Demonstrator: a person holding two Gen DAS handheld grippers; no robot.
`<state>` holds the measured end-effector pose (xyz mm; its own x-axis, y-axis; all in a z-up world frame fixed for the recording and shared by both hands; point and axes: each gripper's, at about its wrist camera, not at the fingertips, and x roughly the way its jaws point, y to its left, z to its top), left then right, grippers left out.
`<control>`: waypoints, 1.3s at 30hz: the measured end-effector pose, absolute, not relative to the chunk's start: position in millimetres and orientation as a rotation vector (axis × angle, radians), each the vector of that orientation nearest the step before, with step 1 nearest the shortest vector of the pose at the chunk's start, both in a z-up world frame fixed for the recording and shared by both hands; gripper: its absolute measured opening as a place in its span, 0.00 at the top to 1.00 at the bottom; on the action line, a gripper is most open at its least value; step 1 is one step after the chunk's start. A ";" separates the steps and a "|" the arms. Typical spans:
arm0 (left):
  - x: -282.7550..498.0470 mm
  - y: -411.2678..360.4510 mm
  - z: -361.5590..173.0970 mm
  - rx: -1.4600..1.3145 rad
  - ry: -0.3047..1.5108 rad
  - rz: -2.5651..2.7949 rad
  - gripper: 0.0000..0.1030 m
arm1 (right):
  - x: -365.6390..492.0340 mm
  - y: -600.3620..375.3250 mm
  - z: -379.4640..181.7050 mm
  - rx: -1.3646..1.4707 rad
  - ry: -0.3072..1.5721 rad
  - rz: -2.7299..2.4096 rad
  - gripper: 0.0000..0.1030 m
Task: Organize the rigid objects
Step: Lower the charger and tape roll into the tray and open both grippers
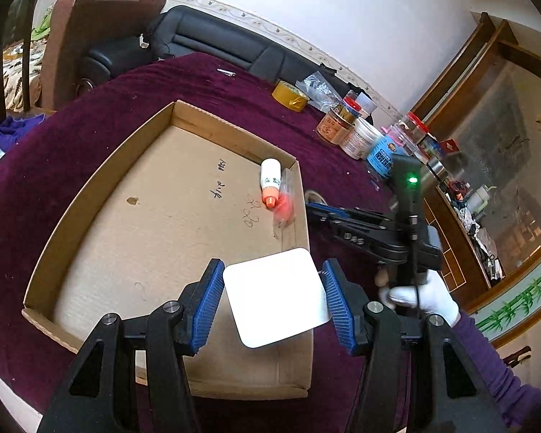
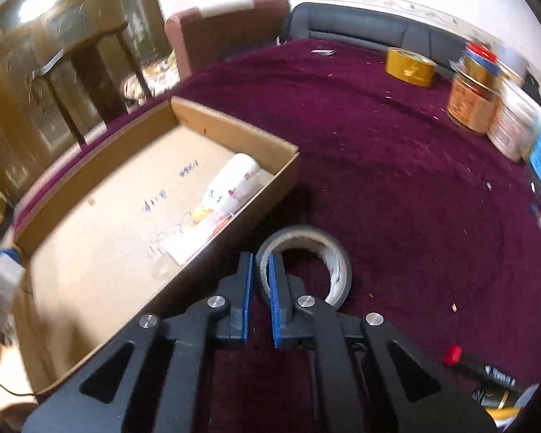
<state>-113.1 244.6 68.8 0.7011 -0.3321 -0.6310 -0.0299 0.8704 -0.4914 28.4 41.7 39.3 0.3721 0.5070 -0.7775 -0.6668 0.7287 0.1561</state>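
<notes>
My left gripper [image 1: 274, 290] is shut on a flat white square piece [image 1: 270, 306], both blue pads pressing its sides. It hangs over the near right corner of an open cardboard tray [image 1: 231, 128]. In the tray lie a white bottle with an orange cap [image 1: 270, 180] and a clear packet with red in it [image 1: 285, 205]. In the right wrist view my right gripper [image 2: 261, 276] is shut on the wall of a grey tape roll [image 2: 337, 267], which rests on the purple cloth just right of the tray [image 2: 234, 122]. The white bottle [image 2: 231, 184] shows there too.
A yellow tape roll [image 2: 409, 61] and a cluster of jars [image 2: 469, 101] stand at the table's far right. A red-capped marker [image 2: 454, 355] lies near the right gripper. A gloved hand [image 1: 425, 296] holds the right gripper [image 1: 317, 208]. Behind the table sit a black sofa [image 1: 212, 39] and a chair.
</notes>
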 end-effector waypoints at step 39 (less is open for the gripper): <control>7.6 298.8 67.0 -0.631 0.820 -0.088 0.42 | 43.4 32.7 99.0 0.142 0.855 0.721 0.66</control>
<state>7.6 298.8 67.0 0.6898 -0.3086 -0.6550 -0.1633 0.8149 -0.5560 43.4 32.7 99.0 0.4377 0.6323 -0.6393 -0.5230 0.7574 0.3910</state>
